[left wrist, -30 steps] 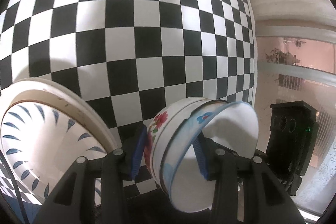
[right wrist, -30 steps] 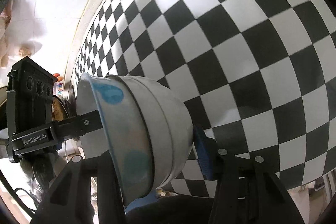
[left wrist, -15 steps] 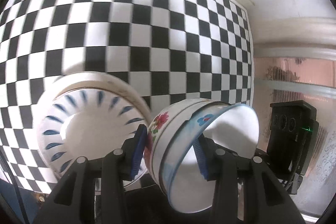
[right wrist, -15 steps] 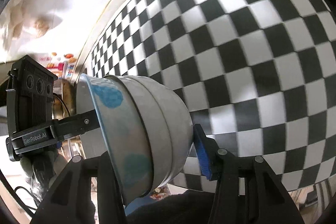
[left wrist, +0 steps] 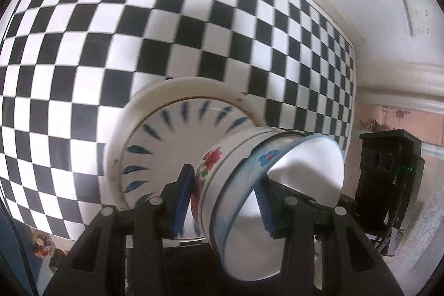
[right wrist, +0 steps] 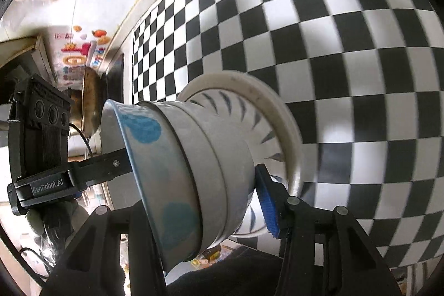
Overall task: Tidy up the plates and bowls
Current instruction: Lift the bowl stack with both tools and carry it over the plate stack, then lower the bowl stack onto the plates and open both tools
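Bowls: we clamp nested white enamel bowls (left wrist: 249,174) with both grippers, left gripper (left wrist: 224,199) and right gripper (right wrist: 211,199), opposite rims, steadying stack above blue-leaf white plate (left wrist: 172,135).

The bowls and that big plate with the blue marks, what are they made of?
Bowls: probably glazed ceramic, perhaps melamine. They look smooth and glossy, with printed red flowers and blue patches. Two are nested, and both grippers hold them.
Plate: likely glazed ceramic too, with a thick cream rim, a shiny white face and painted blue dashes. It lies on the checkered cloth, which looks like flat, matte fabric or vinyl.
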The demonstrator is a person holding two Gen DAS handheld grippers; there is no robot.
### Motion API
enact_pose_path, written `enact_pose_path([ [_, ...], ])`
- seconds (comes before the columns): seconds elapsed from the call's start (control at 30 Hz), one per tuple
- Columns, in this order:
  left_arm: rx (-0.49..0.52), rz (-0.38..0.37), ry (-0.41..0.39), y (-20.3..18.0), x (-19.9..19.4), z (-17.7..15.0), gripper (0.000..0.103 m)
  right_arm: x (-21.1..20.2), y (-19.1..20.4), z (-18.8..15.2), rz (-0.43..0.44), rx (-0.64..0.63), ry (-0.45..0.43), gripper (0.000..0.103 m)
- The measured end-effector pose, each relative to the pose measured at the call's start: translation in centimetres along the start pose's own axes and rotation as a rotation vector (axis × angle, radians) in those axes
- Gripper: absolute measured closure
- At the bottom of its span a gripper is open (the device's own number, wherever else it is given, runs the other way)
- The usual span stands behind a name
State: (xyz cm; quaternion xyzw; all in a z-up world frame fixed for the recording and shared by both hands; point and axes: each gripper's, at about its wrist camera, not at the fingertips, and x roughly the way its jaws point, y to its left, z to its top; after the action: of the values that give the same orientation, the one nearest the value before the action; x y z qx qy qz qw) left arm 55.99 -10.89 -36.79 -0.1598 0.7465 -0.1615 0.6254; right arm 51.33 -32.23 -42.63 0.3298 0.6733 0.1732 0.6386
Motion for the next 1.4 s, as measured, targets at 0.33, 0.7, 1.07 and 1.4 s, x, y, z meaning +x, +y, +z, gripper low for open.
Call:
enact_pose_path([
  [0.33, -0.061, -0.007, 0.009, 3.0, 0.8, 0.2, 0.064, 3.9, 1.3, 1.1, -0.036, -0.044, 0.053, 0.052],
  [0.7, -0.073, -0.005, 0.025, 3.3, 1.6, 0.7, 0.064, 4.4, 0.9, 1.8, -0.056, -0.044, 0.066, 0.052],
  [1.07, -0.089, 0.007, 0.032, 3.5, 1.8, 0.7, 0.064, 5.0, 0.7, 1.8, -0.044, -0.033, 0.073, 0.052],
  [1.4, -0.051, 0.093, -0.014, 2.7, 1.4, 0.0, 0.064, 4.7, 1.3, 1.7, -0.08, -0.051, 0.051, 0.053],
])
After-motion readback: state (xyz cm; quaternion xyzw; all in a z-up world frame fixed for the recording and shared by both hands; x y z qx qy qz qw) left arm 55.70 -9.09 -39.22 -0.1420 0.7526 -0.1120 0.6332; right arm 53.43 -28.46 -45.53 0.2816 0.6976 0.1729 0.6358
